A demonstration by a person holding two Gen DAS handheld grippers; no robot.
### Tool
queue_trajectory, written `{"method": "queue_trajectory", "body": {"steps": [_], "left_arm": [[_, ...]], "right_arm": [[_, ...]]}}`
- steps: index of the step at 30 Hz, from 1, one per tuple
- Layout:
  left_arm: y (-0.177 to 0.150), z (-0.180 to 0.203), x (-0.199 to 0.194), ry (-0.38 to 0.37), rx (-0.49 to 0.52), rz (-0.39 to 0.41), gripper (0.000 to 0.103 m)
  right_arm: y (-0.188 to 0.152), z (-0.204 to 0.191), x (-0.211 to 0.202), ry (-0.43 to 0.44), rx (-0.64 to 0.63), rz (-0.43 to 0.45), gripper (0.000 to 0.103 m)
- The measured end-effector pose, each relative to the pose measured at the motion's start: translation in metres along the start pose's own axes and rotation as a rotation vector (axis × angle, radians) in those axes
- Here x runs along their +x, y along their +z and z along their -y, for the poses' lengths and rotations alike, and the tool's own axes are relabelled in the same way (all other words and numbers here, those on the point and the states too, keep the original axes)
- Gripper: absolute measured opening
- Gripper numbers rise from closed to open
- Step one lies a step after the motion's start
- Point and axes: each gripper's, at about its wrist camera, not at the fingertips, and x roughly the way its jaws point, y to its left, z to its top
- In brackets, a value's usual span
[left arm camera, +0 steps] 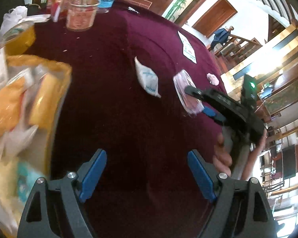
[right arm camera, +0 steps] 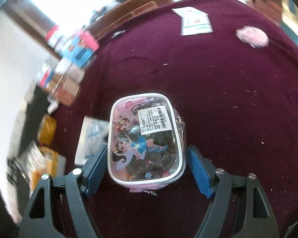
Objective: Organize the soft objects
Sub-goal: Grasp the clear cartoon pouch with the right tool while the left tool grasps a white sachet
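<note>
A clear pink pouch (right arm camera: 145, 134) with cartoon girls and a price sticker lies on the maroon tablecloth (right arm camera: 228, 99). My right gripper (right arm camera: 147, 148) straddles it; the left pad sits against the pouch's side and the right pad stands just off its plastic wrap. In the left wrist view the same pouch (left arm camera: 179, 83) shows between the right gripper's (left arm camera: 196, 103) fingers. A white tissue packet (left arm camera: 148, 79) lies left of the pouch, partly hidden behind it in the right wrist view (right arm camera: 91, 136). A pink fluffy item (right arm camera: 252, 35) rests far right. My left gripper (left arm camera: 147, 154) hangs open and empty over bare cloth.
A yellow basket (left arm camera: 67, 73) of wrapped packets stands at the left. Jars and boxes (left arm camera: 83, 6) crowd the table's far side. A printed card (left arm camera: 188, 48) lies near the far edge. A hand (left arm camera: 222, 154) holds the right gripper's handle. A person (left arm camera: 222, 35) stands on distant stairs.
</note>
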Motion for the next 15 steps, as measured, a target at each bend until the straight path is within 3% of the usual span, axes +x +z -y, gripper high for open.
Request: {"method": "queue_trajectory", "body": {"steps": [3, 5, 7, 9, 11, 13, 15], "left_arm": [[0.028, 0.010, 0.022, 0.031, -0.005, -0.002, 0.085], [0.046, 0.016, 0.036, 0.050, -0.003, -0.002, 0.078], [0.064, 0.015, 0.055, 0.068, -0.027, -0.032, 0.059], [0.081, 0.013, 0.073, 0.070, -0.061, -0.063, 0.049], [0.092, 0.011, 0.086, 0.087, -0.075, -0.071, 0.047], [0.099, 0.009, 0.094, 0.109, -0.081, -0.076, 0.027], [0.101, 0.009, 0.099, 0.125, -0.072, -0.080, 0.014]], "right_arm": [[0.003, 0.016, -0.001, 0.033, 0.096, -0.001, 0.078], [0.004, 0.024, -0.002, 0.071, 0.150, -0.007, 0.078], [0.006, 0.027, -0.002, 0.090, 0.184, 0.000, 0.078], [0.007, 0.030, -0.006, 0.079, 0.203, 0.012, 0.078], [0.006, 0.031, -0.007, 0.082, 0.215, 0.014, 0.078], [0.007, 0.033, -0.006, 0.097, 0.226, 0.007, 0.078], [0.007, 0.031, -0.004, 0.103, 0.223, -0.002, 0.078]]}}
